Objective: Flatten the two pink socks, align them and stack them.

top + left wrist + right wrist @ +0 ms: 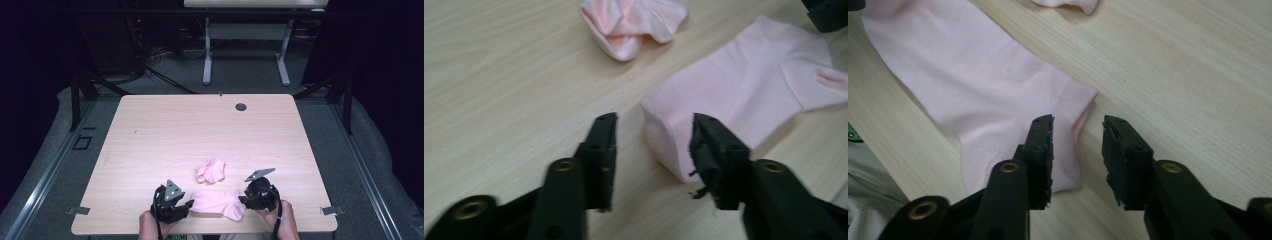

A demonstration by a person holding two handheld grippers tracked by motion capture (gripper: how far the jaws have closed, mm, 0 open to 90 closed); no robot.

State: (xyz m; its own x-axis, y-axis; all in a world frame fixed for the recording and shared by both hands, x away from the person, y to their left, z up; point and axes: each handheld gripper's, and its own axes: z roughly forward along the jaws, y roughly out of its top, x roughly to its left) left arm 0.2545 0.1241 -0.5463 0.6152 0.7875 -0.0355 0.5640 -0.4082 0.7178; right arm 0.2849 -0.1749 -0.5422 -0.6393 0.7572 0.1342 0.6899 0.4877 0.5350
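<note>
Looking down from the high view, we see a flat pink sock (220, 204) lying near the front edge of the wooden table (165, 130), with the left gripper (186, 205) at its left end and the right gripper (242, 199) at its right end; a crumpled pink sock (210, 170) sits just behind it, a little apart. In the left gripper view, the 2 black jaws stand parted, with one end of the flat pink sock (744, 95) between them, and we see no pad pressing on the cloth; the crumpled pink sock (631, 22) lies farther up the table. In the right gripper view, the jaws stand parted too, the left one over the ribbed cuff edge of the flat pink sock (978, 80) and the right one over bare wood, nothing clamped between them.
</note>
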